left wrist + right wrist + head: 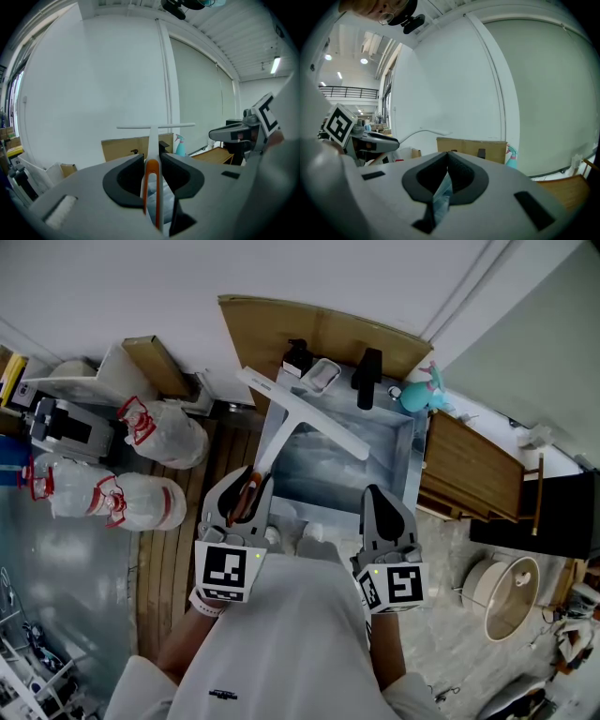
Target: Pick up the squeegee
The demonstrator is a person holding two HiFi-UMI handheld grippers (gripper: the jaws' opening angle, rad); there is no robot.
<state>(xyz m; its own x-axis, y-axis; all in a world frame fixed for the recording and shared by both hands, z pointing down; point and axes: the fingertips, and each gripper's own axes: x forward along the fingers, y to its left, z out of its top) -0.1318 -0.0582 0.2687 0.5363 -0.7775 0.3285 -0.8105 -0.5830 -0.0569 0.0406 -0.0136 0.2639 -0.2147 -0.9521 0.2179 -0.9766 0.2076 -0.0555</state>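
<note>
clamped on the squeegee (pixel 302 413) by its handle with the left gripper (pixel 246 482), pads tight on both sides. held over the metal basin (pixel 417 457), long axis running straight out from the jaws, blade crosswise at the far end. basin beneath seen only from the head view. with the right gripper (pixel 446 157), jaws pressed together on nothing.

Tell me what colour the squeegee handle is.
White squeegee handle, orange at its end; left gripper view.
</note>
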